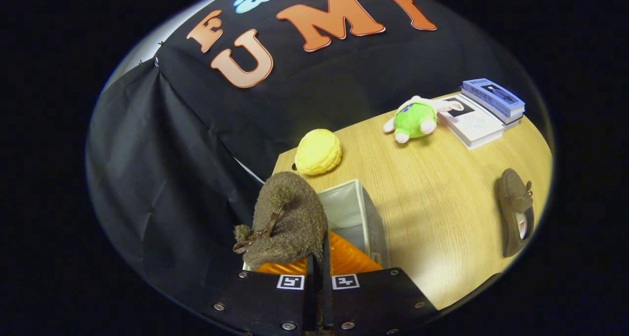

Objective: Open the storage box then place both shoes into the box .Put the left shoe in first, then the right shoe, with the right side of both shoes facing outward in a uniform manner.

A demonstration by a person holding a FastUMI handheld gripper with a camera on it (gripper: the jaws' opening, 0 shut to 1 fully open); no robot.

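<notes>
Your gripper [318, 262] is pinching the edge of a fuzzy brown shoe [287, 220], fingers pressed nearly together on it, holding it right above the open white storage box [361, 215] at the desk [442, 213] corner. The other brown shoe [516, 218] lies on its side well apart, with a yellow plush [318, 152], green plush toy [413, 120] and books [484, 112] beyond the box.

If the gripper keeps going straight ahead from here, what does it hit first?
Probably the open storage box: the gripper, shut on the brown shoe, points at it. Depth is unclear.
</notes>
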